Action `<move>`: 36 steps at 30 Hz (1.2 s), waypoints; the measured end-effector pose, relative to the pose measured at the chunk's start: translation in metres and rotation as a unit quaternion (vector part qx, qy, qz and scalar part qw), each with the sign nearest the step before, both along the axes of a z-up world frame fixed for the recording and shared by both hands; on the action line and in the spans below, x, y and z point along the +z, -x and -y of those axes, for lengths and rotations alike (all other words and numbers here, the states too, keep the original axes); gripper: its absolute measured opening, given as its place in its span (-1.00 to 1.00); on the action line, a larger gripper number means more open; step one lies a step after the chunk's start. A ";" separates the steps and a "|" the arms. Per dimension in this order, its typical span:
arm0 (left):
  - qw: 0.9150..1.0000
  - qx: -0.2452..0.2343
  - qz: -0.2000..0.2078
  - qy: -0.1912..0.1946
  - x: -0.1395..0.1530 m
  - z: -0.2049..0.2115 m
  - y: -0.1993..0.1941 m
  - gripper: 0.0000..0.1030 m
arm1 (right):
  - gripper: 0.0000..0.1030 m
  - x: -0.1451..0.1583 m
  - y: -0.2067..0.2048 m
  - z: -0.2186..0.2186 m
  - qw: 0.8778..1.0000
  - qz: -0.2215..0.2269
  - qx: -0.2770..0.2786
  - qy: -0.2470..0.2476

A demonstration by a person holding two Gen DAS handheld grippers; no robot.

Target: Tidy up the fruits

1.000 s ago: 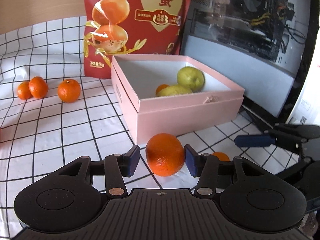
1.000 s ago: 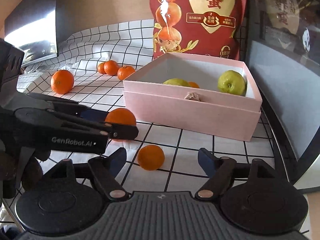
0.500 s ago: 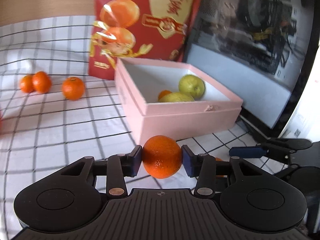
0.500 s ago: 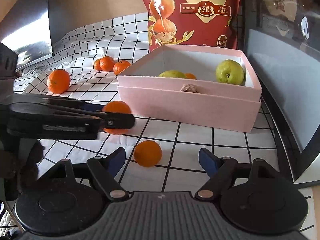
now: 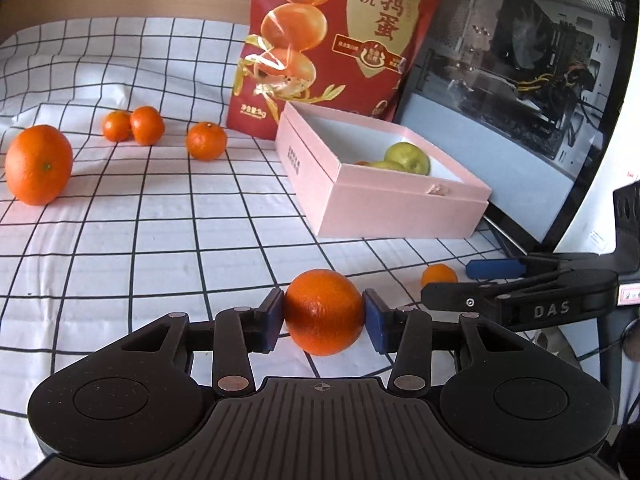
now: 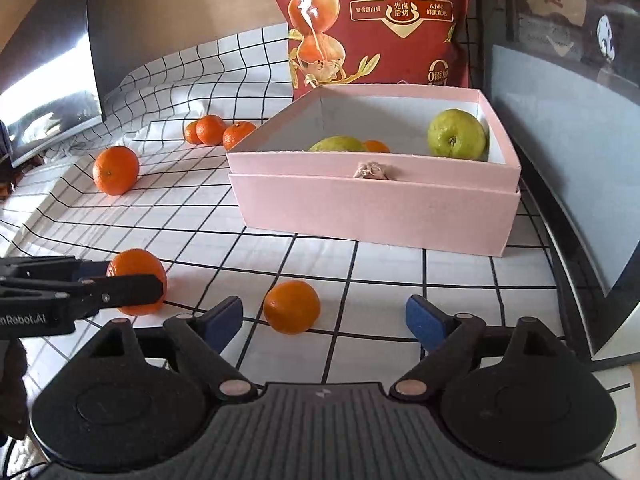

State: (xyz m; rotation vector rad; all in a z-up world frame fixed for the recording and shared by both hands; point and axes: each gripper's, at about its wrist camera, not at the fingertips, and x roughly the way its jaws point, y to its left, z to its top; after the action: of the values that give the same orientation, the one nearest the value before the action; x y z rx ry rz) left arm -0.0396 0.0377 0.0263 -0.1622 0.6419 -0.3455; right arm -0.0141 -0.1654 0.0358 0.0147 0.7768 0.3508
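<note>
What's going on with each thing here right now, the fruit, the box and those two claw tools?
left gripper: shut on an orange.
held orange: clamped between the pads.
right gripper: open, jaws just widened, nothing gripped.
small orange: loose on the cloth, ahead of the open jaws.
big orange: lying free on the cloth.
three small oranges: lying free farther back.
pink box: open, no lid on.
green fruits: inside the box.

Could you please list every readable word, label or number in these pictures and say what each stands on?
"鹌鹑蛋" and "无抗": red snack bag.
"先卤后烤": badge on the same bag.
"DAS": arm of the right gripper.
"nRobot.AI", cut off at the edge: arm of the left gripper.
Bag's small print and the pink box side print: too small to read.
</note>
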 end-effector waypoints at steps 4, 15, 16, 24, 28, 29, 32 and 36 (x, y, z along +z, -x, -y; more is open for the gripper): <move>1.000 -0.005 -0.011 0.021 -0.006 -0.001 -0.005 -0.04 | 0.94 0.000 -0.004 -0.001 1.000 -0.009 0.017 -0.003; 1.000 -0.010 -0.010 0.024 -0.007 0.001 -0.007 -0.05 | 1.00 -0.003 0.009 -0.027 0.997 -0.007 0.027 0.078; 1.000 -0.009 -0.010 0.027 -0.007 0.000 -0.007 -0.05 | 1.00 -0.003 0.010 -0.027 0.997 -0.006 0.027 0.077; 0.999 0.006 0.003 0.032 -0.006 -0.004 -0.001 -0.06 | 0.98 0.001 0.019 -0.025 0.997 -0.013 0.034 0.070; 1.000 0.016 0.003 0.024 -0.007 -0.002 0.000 -0.06 | 0.92 0.000 0.024 -0.021 0.997 -0.003 0.018 0.078; 1.000 0.022 0.003 0.020 -0.007 -0.002 0.000 -0.06 | 0.90 0.001 0.024 -0.019 0.997 -0.003 0.016 0.079; 0.999 0.034 0.008 0.017 -0.007 -0.003 0.002 -0.06 | 0.87 0.003 0.024 -0.013 0.997 -0.002 0.011 0.080; 0.999 0.041 0.006 0.022 -0.008 -0.005 0.002 -0.06 | 0.83 0.004 0.024 -0.008 0.996 0.005 0.001 0.084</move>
State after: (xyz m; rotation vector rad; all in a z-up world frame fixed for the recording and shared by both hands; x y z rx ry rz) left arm -0.0419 0.0431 0.0187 -0.2273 0.6152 -0.2807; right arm -0.0381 -0.1575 0.0395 -0.1459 0.7950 0.2857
